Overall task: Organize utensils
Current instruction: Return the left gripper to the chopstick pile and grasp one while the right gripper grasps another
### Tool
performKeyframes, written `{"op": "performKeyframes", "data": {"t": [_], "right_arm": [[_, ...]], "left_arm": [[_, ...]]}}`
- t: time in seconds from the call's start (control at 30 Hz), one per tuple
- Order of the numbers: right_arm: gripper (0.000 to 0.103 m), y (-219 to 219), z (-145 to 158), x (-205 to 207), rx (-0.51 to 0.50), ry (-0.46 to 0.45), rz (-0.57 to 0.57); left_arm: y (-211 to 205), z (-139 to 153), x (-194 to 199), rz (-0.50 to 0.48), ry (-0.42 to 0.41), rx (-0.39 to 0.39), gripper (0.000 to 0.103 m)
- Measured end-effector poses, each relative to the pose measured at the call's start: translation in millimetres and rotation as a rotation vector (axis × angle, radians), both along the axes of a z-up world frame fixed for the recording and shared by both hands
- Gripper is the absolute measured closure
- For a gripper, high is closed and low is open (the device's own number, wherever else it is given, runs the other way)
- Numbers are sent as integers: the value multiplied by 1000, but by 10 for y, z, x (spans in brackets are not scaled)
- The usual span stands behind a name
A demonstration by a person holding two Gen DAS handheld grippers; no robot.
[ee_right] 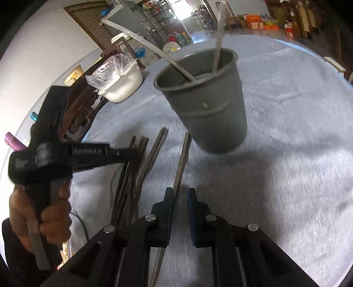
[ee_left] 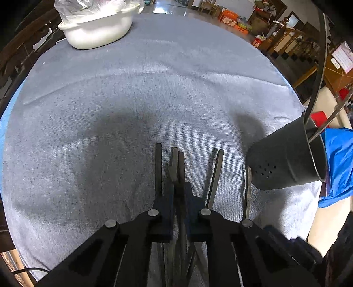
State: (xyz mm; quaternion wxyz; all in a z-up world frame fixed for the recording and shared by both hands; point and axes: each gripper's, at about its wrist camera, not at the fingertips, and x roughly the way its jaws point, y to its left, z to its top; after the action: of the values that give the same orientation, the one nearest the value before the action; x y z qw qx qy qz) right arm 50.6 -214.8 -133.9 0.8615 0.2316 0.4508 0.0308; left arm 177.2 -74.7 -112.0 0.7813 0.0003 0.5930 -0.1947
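A white basin [ee_left: 97, 28] lined with a clear plastic bag [ee_left: 88, 8] stands on the grey-clothed counter [ee_left: 154, 88], far to the left of the dark metal cup [ee_left: 286, 159] and at the counter's far edge. Nearer, left of the cup, a loose row of dark flat utensil handles [ee_left: 215, 176] lies on the cloth. The left claw [ee_left: 178, 183] is clamped on a few of those handles, bunched between its fingers [ee_left: 168, 198]. The cup stands just right of the row, with two long metal utensils [ee_right: 218, 35] leaning out of it. In the right wrist view, the right claw [ee_right: 179, 194] sits slightly apart, astride one handle [ee_right: 182, 163] below the cup; whether it touches that handle cannot be told.
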Motion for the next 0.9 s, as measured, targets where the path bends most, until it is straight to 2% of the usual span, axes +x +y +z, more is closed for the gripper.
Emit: {"op": "performKeyframes", "data": {"t": [0.33,0.47,0.57,0.67,0.7,0.73,0.8,0.9], "right_arm": [[88,189,-44,449,-166,100,-47],[88,257,-125,583,-211,157,-69],[87,280,-132,645,-228,160,-84],[88,291,-139,702,-243,163,-82],[88,293,-138,717,-241,161,-82],[92,289,-137,717,-238,157,-81],[95,286,-137,698,-227,148,-78],[97,245,-118,637,-193,132,-81]], "left_arm": [[237,170,54,-22,-30,-81,98],[355,201,104,-27,-1,-117,98],[374,194,123,-38,19,-151,98],[399,184,148,-43,45,-159,95],[399,178,157,-41,49,-155,91],[407,168,170,-38,55,-148,82],[408,132,197,-26,82,-144,69],[358,124,212,-22,96,-142,69]]}}
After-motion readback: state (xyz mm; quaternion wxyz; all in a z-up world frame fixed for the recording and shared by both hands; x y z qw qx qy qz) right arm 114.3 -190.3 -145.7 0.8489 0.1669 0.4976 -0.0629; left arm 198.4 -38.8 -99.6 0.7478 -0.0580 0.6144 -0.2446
